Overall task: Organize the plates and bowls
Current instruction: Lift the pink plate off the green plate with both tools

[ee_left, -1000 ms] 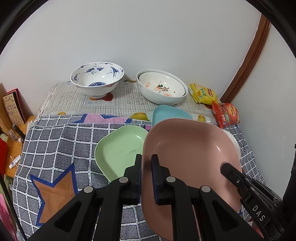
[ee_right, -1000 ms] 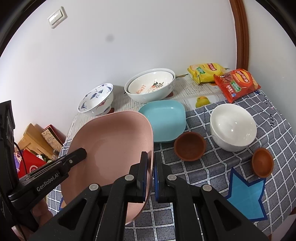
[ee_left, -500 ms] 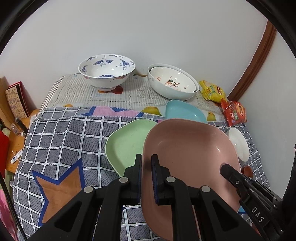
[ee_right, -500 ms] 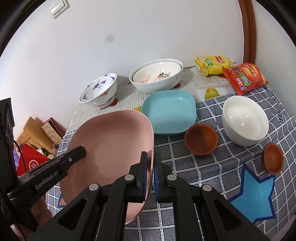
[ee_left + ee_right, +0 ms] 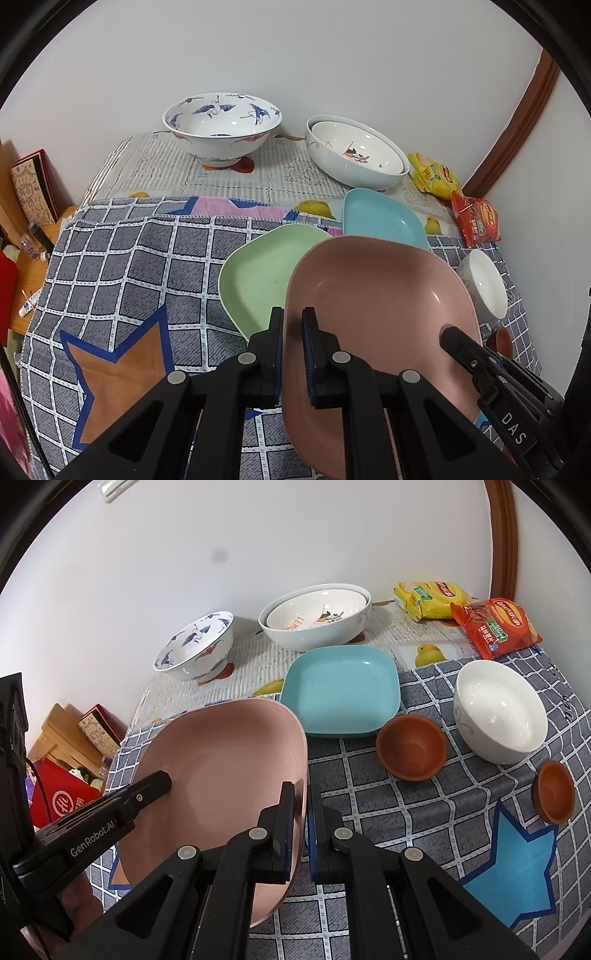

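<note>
While both tongs, left gripper (image 5: 292, 354) and right gripper (image 5: 301, 829), clamp opposite rims, the rounded pink plastic plate (image 5: 373, 314) hangs above the green plate (image 5: 258, 273).

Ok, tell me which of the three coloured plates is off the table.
The pink plate: the left gripper and right gripper clamp its opposite rims. The green plate and blue plate lie on the cloth.

The large pink speckled plate (image 5: 221, 775) has a matt, faintly grainy plastic look, as do the pale green plate (image 5: 258, 273) and blue square plate (image 5: 340, 690); the white ceramic bowl (image 5: 500, 716) is glossy, the small brown bowls (image 5: 412, 749) dull earthenware-like, the checked grey tablecloth (image 5: 406, 812) woven cloth
</note>
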The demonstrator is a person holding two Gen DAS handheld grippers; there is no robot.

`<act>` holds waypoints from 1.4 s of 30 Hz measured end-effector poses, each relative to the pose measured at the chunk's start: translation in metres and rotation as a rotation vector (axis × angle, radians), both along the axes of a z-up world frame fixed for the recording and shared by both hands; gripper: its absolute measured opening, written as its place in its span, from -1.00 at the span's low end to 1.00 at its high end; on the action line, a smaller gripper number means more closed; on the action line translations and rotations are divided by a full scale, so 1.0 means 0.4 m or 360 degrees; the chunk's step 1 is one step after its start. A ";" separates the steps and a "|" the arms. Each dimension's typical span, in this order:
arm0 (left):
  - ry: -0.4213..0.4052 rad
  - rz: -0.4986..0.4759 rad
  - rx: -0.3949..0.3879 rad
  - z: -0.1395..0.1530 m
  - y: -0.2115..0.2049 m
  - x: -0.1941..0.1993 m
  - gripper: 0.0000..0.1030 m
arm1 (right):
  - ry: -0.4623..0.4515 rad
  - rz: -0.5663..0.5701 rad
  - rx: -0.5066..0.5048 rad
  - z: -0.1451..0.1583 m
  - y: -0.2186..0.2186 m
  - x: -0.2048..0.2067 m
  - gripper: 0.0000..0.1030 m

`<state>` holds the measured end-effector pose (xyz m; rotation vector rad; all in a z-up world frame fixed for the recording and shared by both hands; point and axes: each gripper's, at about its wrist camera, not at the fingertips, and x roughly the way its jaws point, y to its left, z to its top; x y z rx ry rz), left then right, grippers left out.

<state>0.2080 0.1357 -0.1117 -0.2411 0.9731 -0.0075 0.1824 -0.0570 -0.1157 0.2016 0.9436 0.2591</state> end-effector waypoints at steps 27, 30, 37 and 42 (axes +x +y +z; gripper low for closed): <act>0.0096 0.0125 -0.0001 -0.070 0.081 -0.011 -0.81 | 0.0084 0.0113 -0.0047 -0.076 0.092 0.013 -0.86; 0.0105 0.0151 -0.0003 -0.078 0.094 -0.012 -0.81 | 0.0078 0.0138 -0.0058 -0.082 0.110 0.017 -0.86; 0.0112 0.0223 0.0004 -0.089 0.119 -0.008 -0.81 | 0.0047 0.0203 -0.0095 -0.089 0.150 0.044 -0.86; 0.0105 0.0288 0.0000 -0.090 0.141 0.004 -0.81 | 0.0025 0.0267 -0.0090 -0.091 0.170 0.072 -0.86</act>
